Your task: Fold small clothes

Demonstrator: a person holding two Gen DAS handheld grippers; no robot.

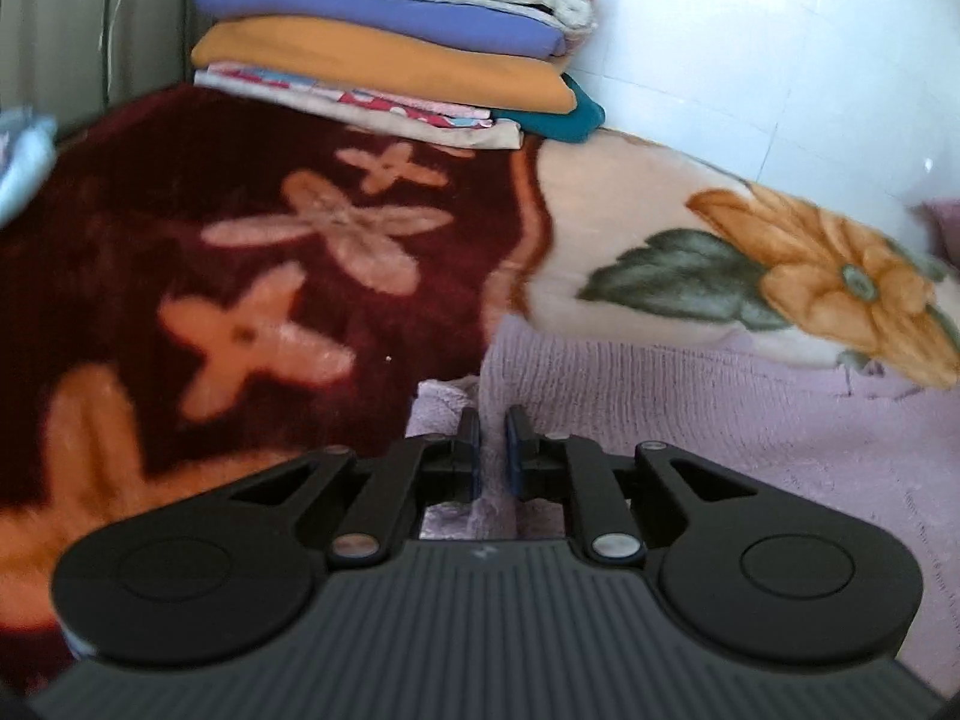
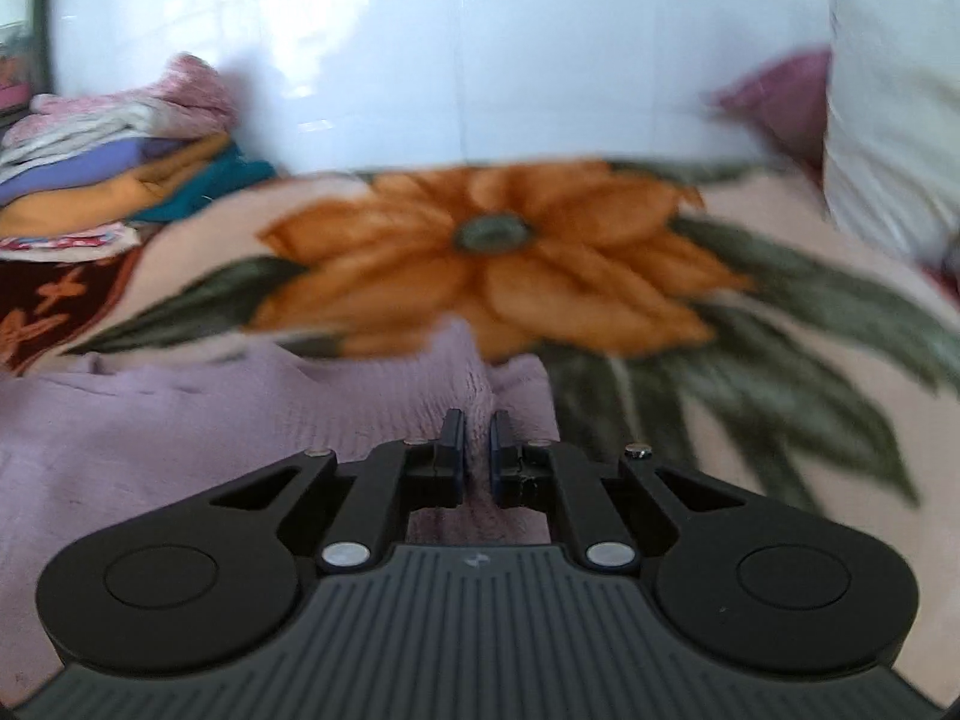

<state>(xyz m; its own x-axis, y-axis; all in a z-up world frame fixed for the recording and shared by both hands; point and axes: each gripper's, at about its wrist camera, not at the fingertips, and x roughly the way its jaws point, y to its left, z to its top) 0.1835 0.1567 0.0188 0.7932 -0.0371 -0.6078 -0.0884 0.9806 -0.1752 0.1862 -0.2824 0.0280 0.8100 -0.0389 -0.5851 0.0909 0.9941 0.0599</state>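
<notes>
A lilac knitted garment [image 1: 690, 420] lies on a flowered blanket [image 1: 240, 252]. My left gripper [image 1: 493, 420] is shut on a pinched fold at the garment's left edge. In the right wrist view the same lilac garment [image 2: 210, 420] spreads to the left, and my right gripper [image 2: 477, 423] is shut on a raised fold at its right edge. Both folds stand up between the blue pads.
A stack of folded clothes [image 1: 390, 42] sits at the far end of the blanket against a white tiled wall [image 1: 750, 48]; it also shows in the right wrist view [image 2: 120, 168]. A white pillow [image 2: 894, 120] stands at the right. The blanket's orange flower [image 2: 498, 252] lies ahead.
</notes>
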